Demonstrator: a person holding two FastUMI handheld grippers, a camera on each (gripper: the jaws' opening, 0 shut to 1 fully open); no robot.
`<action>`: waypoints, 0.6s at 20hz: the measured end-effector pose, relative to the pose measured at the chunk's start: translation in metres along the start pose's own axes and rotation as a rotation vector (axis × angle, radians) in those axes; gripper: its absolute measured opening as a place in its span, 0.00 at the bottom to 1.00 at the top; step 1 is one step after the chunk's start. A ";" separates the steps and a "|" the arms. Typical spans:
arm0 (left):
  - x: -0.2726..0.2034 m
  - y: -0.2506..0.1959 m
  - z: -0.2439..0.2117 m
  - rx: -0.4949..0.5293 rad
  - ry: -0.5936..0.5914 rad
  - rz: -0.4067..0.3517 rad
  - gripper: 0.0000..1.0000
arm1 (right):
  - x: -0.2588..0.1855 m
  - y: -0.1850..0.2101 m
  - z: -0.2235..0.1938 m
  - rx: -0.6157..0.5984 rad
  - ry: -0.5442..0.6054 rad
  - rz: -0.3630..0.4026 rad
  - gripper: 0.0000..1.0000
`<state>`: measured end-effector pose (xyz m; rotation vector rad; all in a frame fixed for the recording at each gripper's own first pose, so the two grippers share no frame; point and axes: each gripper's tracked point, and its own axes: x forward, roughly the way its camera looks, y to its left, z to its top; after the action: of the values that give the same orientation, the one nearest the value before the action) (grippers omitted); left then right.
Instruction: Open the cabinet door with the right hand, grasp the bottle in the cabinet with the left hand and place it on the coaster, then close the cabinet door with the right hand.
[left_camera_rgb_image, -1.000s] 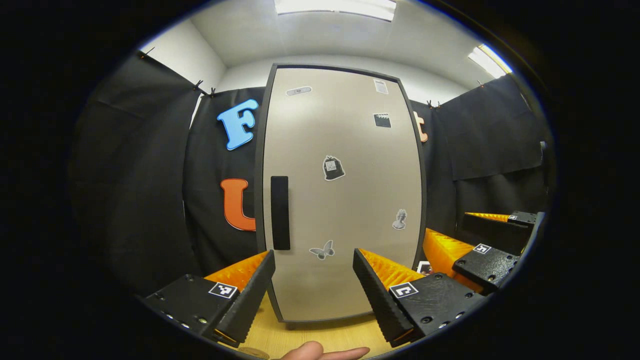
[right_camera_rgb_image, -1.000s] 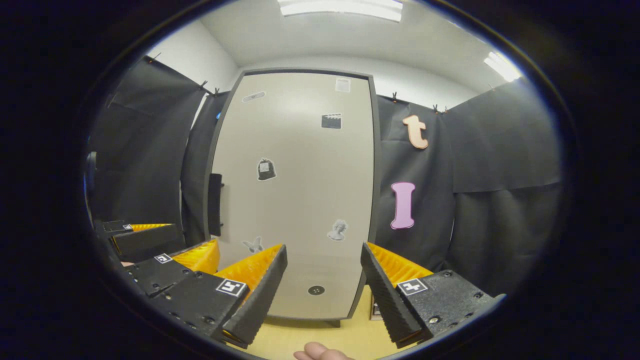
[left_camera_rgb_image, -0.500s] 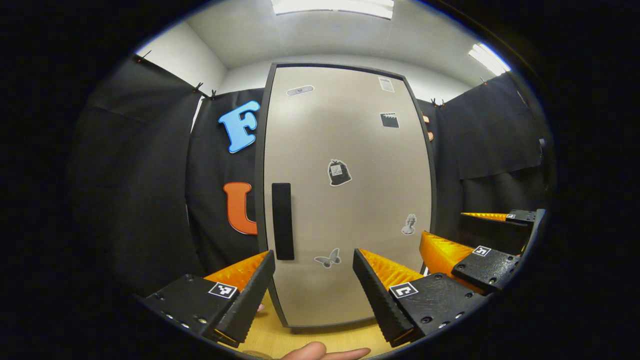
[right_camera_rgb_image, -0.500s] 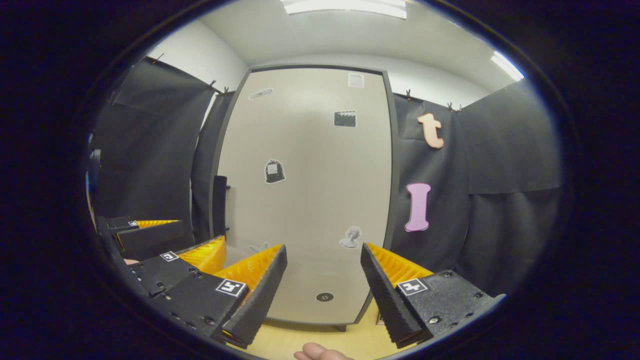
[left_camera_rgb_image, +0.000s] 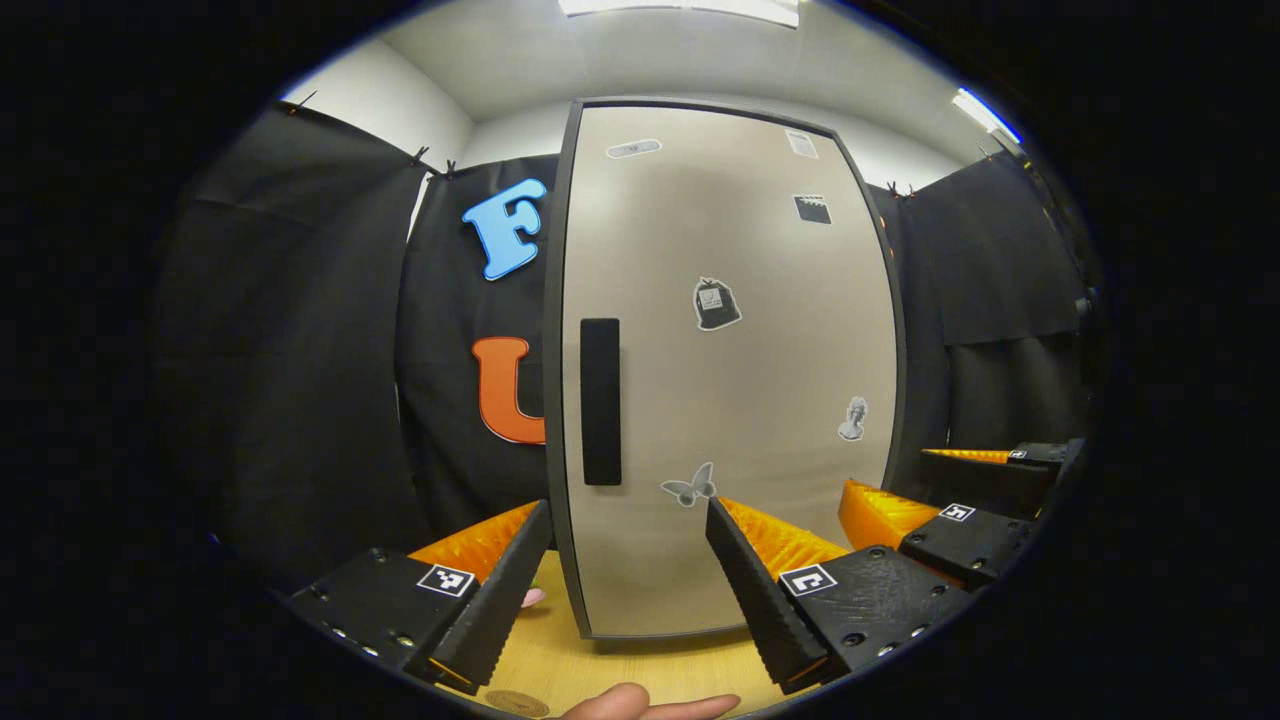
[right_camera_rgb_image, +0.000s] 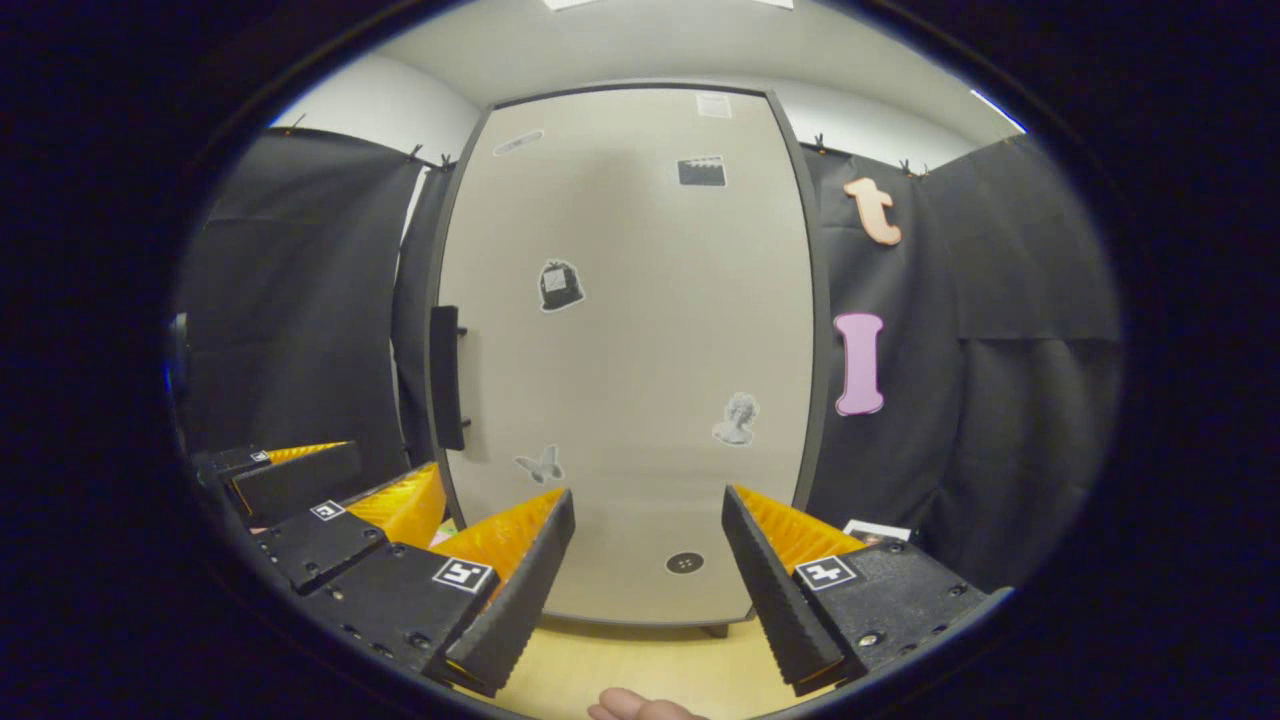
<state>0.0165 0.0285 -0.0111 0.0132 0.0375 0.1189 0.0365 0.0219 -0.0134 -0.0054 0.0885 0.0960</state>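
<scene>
Door (right_camera_rgb_image: 620, 330) is closed; the bottle lies behind it, unseen. Your right gripper (right_camera_rgb_image: 648, 545) is wide open and empty, as is the left gripper (left_camera_rgb_image: 628, 555). The upright handle (right_camera_rgb_image: 446, 378) lies far-left of your right fingers.

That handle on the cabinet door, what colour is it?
Black. The handle is a plain upright bar on the pale beige cabinet door, clearest in the left gripper view.

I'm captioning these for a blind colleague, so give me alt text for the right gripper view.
A closed beige cabinet door with a dark handle on its left edge and small stickers stands straight ahead on a wooden table. The right gripper is open in front of it, holding nothing, and the left gripper sits at lower left.
</scene>
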 end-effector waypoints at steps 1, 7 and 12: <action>0.000 0.001 0.000 -0.004 0.002 0.006 0.95 | 0.000 -0.001 0.004 -0.025 -0.015 -0.006 0.95; -0.005 0.015 0.003 -0.011 0.005 0.042 0.95 | 0.009 0.014 0.019 -0.053 -0.066 0.042 0.95; -0.015 0.039 -0.005 -0.007 0.026 0.077 0.95 | 0.031 0.040 0.030 -0.055 -0.083 0.114 0.96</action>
<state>-0.0028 0.0655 -0.0148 0.0064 0.0624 0.1958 0.0663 0.0653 0.0135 -0.0511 0.0029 0.2126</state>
